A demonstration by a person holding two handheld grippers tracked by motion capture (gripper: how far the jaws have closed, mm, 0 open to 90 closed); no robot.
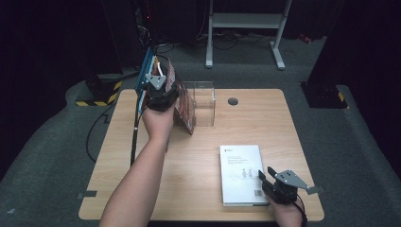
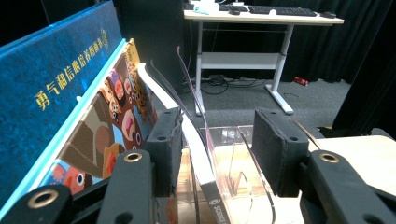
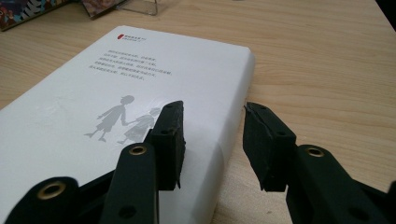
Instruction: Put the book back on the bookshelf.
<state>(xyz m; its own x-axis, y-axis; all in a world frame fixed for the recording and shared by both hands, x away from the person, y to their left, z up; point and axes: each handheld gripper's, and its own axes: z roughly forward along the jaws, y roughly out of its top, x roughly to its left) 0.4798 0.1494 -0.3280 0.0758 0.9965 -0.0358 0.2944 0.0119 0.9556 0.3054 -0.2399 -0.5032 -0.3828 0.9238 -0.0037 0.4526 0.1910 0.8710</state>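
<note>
Right gripper (image 3: 212,142): jaws apart, astride near right edge of flat white paperback book (image 1: 242,174)
Left gripper (image 2: 219,149): jaws apart around upright books' (image 2: 198,154) tops, far-left of white book
Long axis: away from person

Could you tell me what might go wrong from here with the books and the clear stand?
1. The left gripper straddles a thin book with gaps at both pads; it could tip.
2. The leaning books might push the clear stand.
3. The right gripper straddles the white book edge, ungripped; closing may slip.
</note>
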